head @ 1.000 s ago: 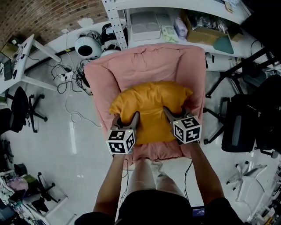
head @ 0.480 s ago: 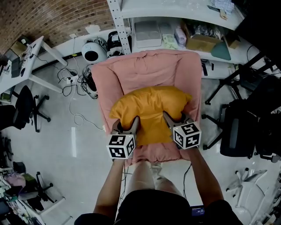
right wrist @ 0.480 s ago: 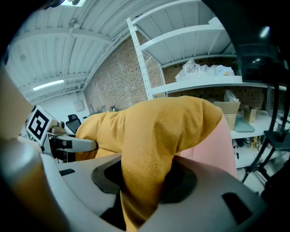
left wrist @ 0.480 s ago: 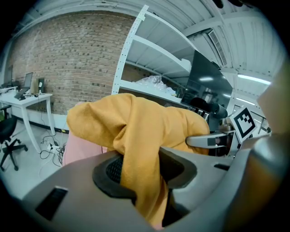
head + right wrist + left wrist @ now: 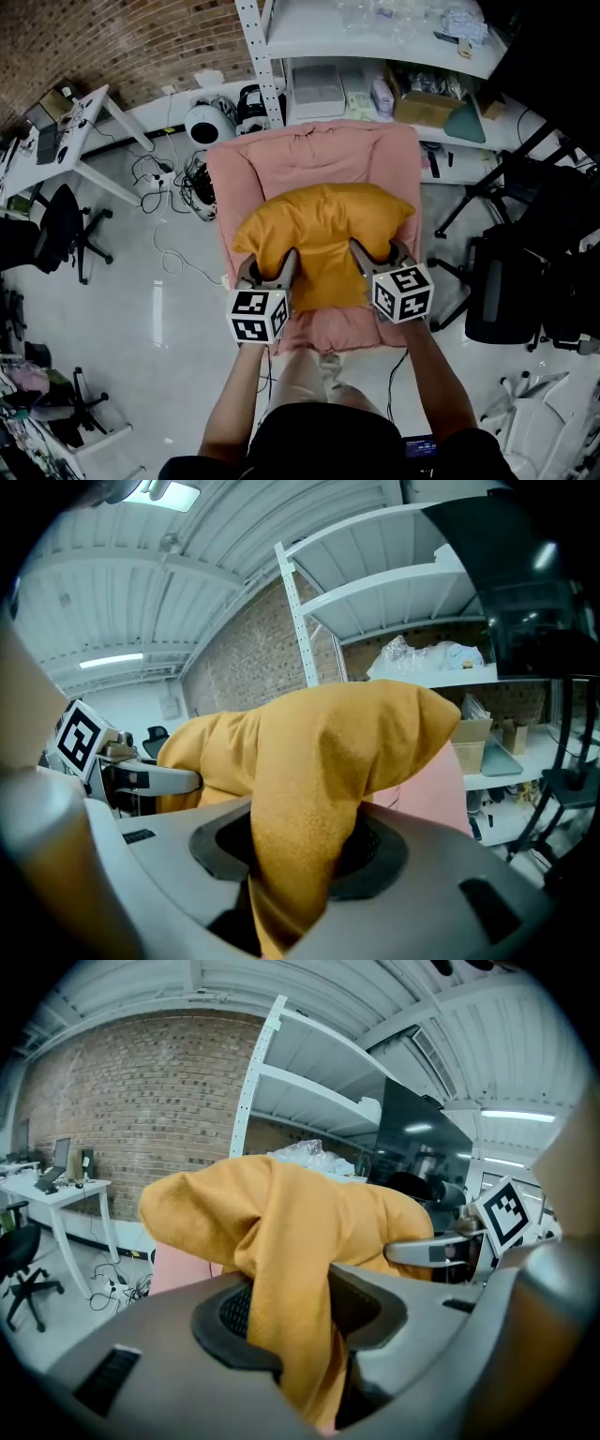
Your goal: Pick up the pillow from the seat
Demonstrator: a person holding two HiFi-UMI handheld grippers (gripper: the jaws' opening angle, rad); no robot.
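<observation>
The mustard-yellow pillow (image 5: pixel 322 239) hangs in the air above the pink armchair (image 5: pixel 314 159), held from its near edge on both sides. My left gripper (image 5: pixel 274 266) is shut on the pillow's left part; its fabric (image 5: pixel 281 1269) bunches between the jaws. My right gripper (image 5: pixel 375 258) is shut on the right part, with a fold of the pillow (image 5: pixel 309 799) squeezed between its jaws. From each gripper view the other gripper shows beyond the pillow, the right gripper (image 5: pixel 441 1251) in one and the left gripper (image 5: pixel 141 780) in the other.
White metal shelving (image 5: pixel 375 56) with boxes stands behind the armchair. Round white devices and cables (image 5: pixel 202 127) lie on the floor at back left. A white desk (image 5: pixel 56 141) and a black office chair (image 5: pixel 47 234) are at left; black chairs (image 5: pixel 525 272) crowd the right.
The pillow has come up off the seat a little with both grippers still clamped on it. The head view has backed away, so more of the shelving shows.
</observation>
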